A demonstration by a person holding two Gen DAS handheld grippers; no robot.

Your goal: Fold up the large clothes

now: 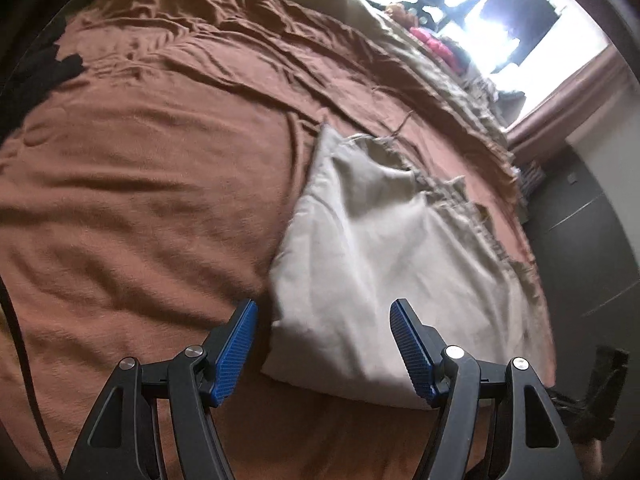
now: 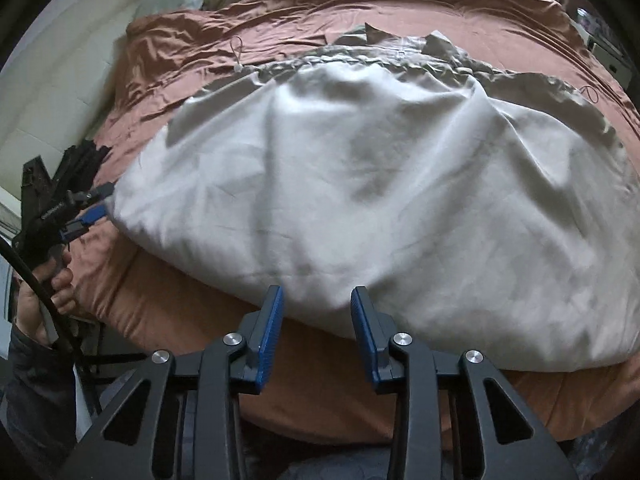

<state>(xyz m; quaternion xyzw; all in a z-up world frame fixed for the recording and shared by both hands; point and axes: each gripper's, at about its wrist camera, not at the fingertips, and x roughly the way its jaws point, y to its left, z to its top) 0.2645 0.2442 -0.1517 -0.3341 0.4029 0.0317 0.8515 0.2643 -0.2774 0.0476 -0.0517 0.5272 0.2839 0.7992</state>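
Lying on the brown bedspread (image 2: 192, 312), the pale garment (image 2: 380, 200) sits ungripped — left gripper (image 1: 324, 346) and right gripper (image 2: 317, 334) both spread apart.

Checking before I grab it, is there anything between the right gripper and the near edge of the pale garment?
Nothing but bare brown bedspread. In the right wrist view the right gripper sits open at the pale garment edge.

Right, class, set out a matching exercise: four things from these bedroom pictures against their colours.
Things:
1. garment
2. bedspread
3. pads of the right tool
4. curtain

Colours:
a. blue
b. dusty pink
c. pale grey
d. rust brown

Pairs: 1-c, 2-d, 3-a, 4-b
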